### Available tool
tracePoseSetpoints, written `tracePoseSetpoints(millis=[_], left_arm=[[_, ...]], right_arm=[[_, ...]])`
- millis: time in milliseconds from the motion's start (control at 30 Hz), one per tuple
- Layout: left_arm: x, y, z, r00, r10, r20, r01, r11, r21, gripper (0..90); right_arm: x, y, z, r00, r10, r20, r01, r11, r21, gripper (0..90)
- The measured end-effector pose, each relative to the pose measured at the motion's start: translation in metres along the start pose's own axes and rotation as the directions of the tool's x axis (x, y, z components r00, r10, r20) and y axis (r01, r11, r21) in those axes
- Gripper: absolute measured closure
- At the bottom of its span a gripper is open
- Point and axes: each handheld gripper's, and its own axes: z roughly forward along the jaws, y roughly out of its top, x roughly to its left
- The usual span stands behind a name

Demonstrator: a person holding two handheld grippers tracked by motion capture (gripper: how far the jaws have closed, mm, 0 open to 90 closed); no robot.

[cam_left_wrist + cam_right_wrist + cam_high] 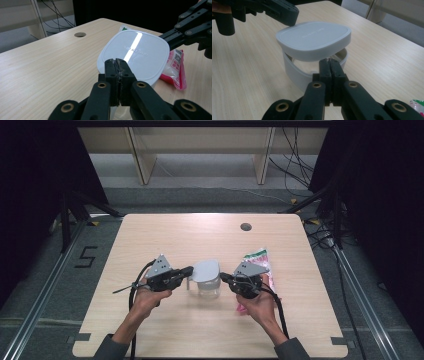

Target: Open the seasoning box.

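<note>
A white lid (205, 270) (136, 53) (313, 38) hovers tilted just above a white container (209, 289) (294, 72) at the middle of the table, with a gap under the lid on the right gripper's side. My left gripper (190, 270) (116, 62) (292, 15) is shut on the lid's left edge. My right gripper (223, 277) (329, 61) (165, 37) is shut on the container's rim at its right side.
A pink, green and white snack packet (260, 257) (175, 68) (418, 103) lies on the table just right of the container, partly under the right hand. A round cable hole (245, 226) (80, 34) sits near the wooden table's far edge.
</note>
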Motion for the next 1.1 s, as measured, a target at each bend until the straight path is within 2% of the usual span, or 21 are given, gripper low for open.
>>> tracePoseSetpoints(millis=[67, 100, 133, 167, 233, 300, 333, 367, 400, 433, 467, 567, 600, 633, 733, 800, 867, 967, 1000, 1067, 1100], left_arm=[[0.002, 0.0, -0.001, 1.0, 0.0, 0.001, 0.0, 1.0, 0.002, 85.0], [0.001, 0.0, -0.001, 0.9997, -0.023, -0.009, 0.023, 0.9997, 0.001, 85.0], [0.002, -0.001, -0.001, 0.9997, -0.025, 0.0, 0.025, 0.9997, -0.003, 83.4], [0.002, 0.0, -0.002, 0.9992, -0.039, 0.004, 0.039, 0.9992, 0.004, 78.7], [0.002, 0.0, -0.004, 0.9986, -0.049, 0.019, 0.049, 0.9988, 0.0, 72.8], [0.002, 0.0, -0.005, 0.9989, -0.045, 0.012, 0.045, 0.999, 0.005, 70.1], [0.001, 0.0, -0.009, 0.9987, -0.05, 0.012, 0.05, 0.9988, 0.0, 63.3], [0.0, 0.0, -0.011, 0.9988, -0.048, 0.011, 0.048, 0.9988, -0.009, 61.6], [0.0, 0.0, -0.011, 0.9988, -0.048, 0.011, 0.048, 0.9988, -0.009, 59.0], [0.0, 0.0, -0.017, 0.9994, -0.033, 0.0, 0.033, 0.9994, 0.01, 55.8], [-0.002, 0.0, -0.018, 0.9987, -0.052, 0.0, 0.052, 0.9987, -0.003, 52.6], [-0.003, -0.004, -0.023, 0.9991, -0.043, -0.002, 0.043, 0.9989, 0.016, 48.9], [-0.004, -0.009, -0.026, 0.9993, -0.033, -0.02, 0.034, 0.9985, 0.043, 44.6], [-0.004, -0.013, -0.026, 0.999, -0.037, -0.025, 0.039, 0.9976, 0.057, 42.7], [-0.003, -0.021, -0.027, 0.9985, -0.042, -0.034, 0.045, 0.9952, 0.087, 39.9], [-0.004, -0.025, -0.027, 0.9979, -0.051, -0.04, 0.054, 0.9939, 0.095, 38.3], [-0.005, -0.027, -0.028, 0.9973, -0.059, -0.044, 0.063, 0.9933, 0.097, 36.7], [-0.006, -0.028, -0.029, 0.9976, -0.056, -0.04, 0.059, 0.9935, 0.097, 35.8], [-0.008, -0.029, -0.03, 0.9979, -0.054, -0.037, 0.057, 0.9939, 0.095, 35.4], [-0.009, -0.03, -0.03, 0.9974, -0.054, -0.047, 0.059, 0.9933, 0.1, 34.8], [-0.01, -0.03, -0.03, 0.9975, -0.05, -0.05, 0.055, 0.9931, 0.104, 33.7]], right_arm=[[0.0, 0.001, 0.0, 1.0, -0.007, -0.003, 0.007, 1.0, 0.005, 90.0], [-0.001, 0.002, 0.0, 0.9997, -0.023, -0.009, 0.023, 1.0, 0.01, 90.0], [-0.001, 0.002, 0.0, 0.9998, -0.016, -0.01, 0.016, 1.0, 0.009, 90.0], [0.0, 0.004, -0.001, 0.9999, -0.004, -0.01, 0.004, 1.0, 0.013, 90.0], [0.0, 0.006, 0.001, 0.9999, -0.011, -0.011, 0.011, 1.0, -0.01, 90.0], [0.0, 0.007, 0.001, 0.9996, 0.009, -0.027, -0.009, 1.0, 0.004, 90.0], [0.0, 0.01, 0.001, 0.9996, -0.005, -0.026, 0.005, 1.0, -0.004, 90.0], [0.0, 0.012, 0.003, 0.9989, -0.01, -0.047, 0.01, 1.0, -0.002, 90.0], [0.0, 0.012, 0.003, 0.9989, -0.01, -0.047, 0.01, 1.0, -0.002, 90.0], [0.002, 0.014, 0.003, 0.9988, -0.013, -0.048, 0.013, 1.0, -0.001, 90.0], [0.002, 0.016, 0.004, 0.999, -0.019, -0.041, 0.018, 1.0, -0.008, 90.0], [0.004, 0.018, 0.006, 0.9988, 0.001, -0.049, -0.002, 1.0, -0.01, 90.0], [0.006, 0.021, 0.008, 0.9982, -0.021, -0.055, 0.02, 1.0, -0.016, 90.0], [0.006, 0.023, 0.009, 0.9984, -0.021, -0.052, 0.02, 0.999, -0.027, 90.0], [0.008, 0.029, 0.011, 0.9971, -0.049, -0.058, 0.046, 0.998, -0.042, 90.0], [0.01, 0.032, 0.011, 0.9973, -0.037, -0.064, 0.035, 0.999, -0.033, 90.0], [0.012, 0.033, 0.013, 0.9971, -0.033, -0.069, 0.031, 0.999, -0.034, 90.0], [0.014, 0.035, 0.015, 0.9982, -0.031, -0.051, 0.028, 0.998, -0.053, 90.0], [0.016, 0.037, 0.017, 0.9966, -0.057, -0.06, 0.053, 0.997, -0.056, 90.0], [0.018, 0.038, 0.017, 0.9975, -0.039, -0.058, 0.036, 0.998, -0.052, 90.0], [0.018, 0.039, 0.018, 0.9966, -0.057, -0.059, 0.054, 0.997, -0.055, 90.0]])
